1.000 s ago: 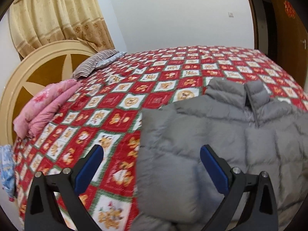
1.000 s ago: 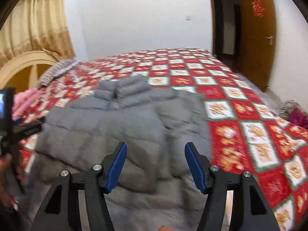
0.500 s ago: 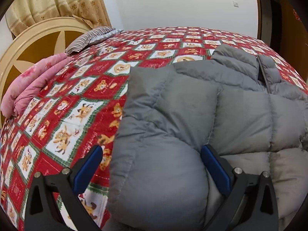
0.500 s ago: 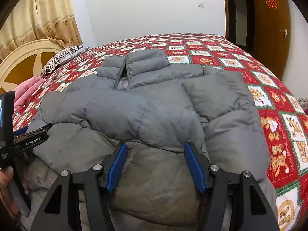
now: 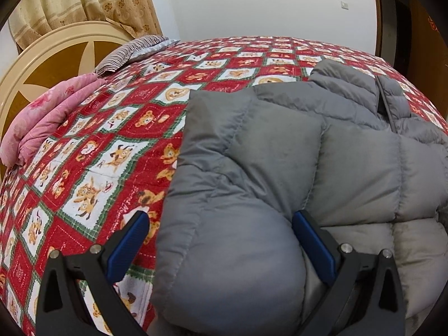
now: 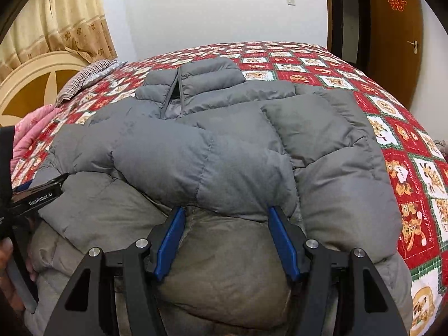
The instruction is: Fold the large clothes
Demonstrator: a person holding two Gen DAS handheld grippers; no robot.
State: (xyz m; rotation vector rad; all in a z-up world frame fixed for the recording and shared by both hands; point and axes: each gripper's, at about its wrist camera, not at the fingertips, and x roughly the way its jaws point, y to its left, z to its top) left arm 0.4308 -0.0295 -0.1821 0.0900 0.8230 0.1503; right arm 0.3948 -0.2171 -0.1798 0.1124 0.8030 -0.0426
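A grey puffer jacket (image 5: 322,151) lies on the bed, collar at the far end, both sleeves folded across its front; it also shows in the right wrist view (image 6: 224,145). My left gripper (image 5: 221,240) is open, its blue fingers straddling the jacket's left lower corner just above the cloth. My right gripper (image 6: 226,240) is open, its fingers astride the lower middle of the jacket below the folded sleeve. The left gripper (image 6: 36,193) shows at the left edge of the right wrist view. Neither grips the cloth.
The bed has a red patchwork quilt (image 5: 117,151) with cartoon squares. A folded pink blanket (image 5: 44,117) and a striped pillow (image 5: 131,53) lie by the round headboard (image 5: 50,53). A brown door (image 6: 392,36) stands at the right.
Both grippers have moved forward and down onto the jacket's lower part. The jacket fills more of both views. Both stay open.
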